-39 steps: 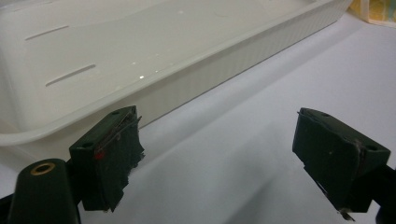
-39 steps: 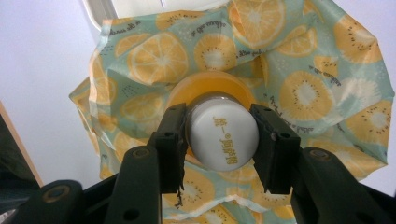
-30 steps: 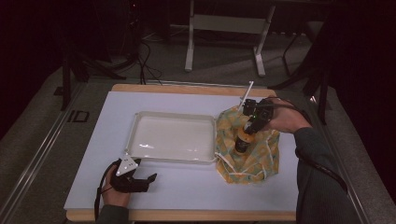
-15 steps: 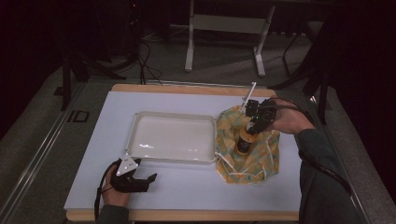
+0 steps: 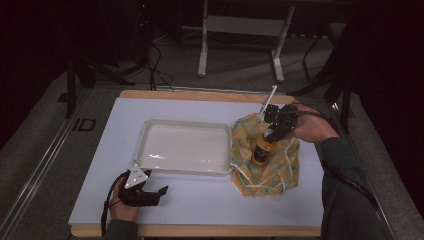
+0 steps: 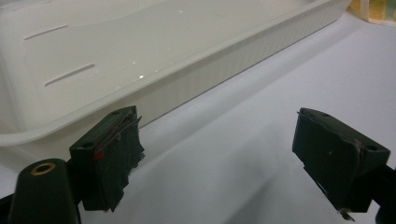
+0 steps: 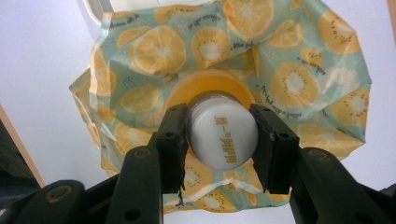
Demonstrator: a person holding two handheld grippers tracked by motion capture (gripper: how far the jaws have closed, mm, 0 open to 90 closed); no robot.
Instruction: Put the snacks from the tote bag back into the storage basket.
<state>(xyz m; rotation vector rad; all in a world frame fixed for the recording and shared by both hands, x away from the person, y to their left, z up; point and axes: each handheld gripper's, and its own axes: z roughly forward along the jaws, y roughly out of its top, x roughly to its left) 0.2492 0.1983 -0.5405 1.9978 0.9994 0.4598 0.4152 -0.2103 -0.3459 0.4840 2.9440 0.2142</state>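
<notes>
We see the orange plastic bottle with a white cap [image 7: 223, 139] upright on the fruit-print cloth bag [image 5: 265, 155], its cap clamped by our right hand-held gripper [image 7: 223, 140] pointing down. Our left hand-held gripper [image 6: 219, 154] rests open on the white desk [image 5: 200, 200] beside 1 white plastic tray [image 6: 140, 60].

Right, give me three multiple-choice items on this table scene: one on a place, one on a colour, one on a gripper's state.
1. Where is the bottle?
A. in the white tray
B. on the fruit-print cloth
C. on the floor

2. What colour is the bottle's cap?
A. white
B. red
C. black

3. How is the right gripper?
A. open over the tray
B. lying on the table
C. shut on the bottle's cap

Answers: 1 B, it stands on the fruit-print cloth right of the tray; 2 A, the right gripper view shows a white top; 3 C, both jaws press the cap's sides.
</notes>
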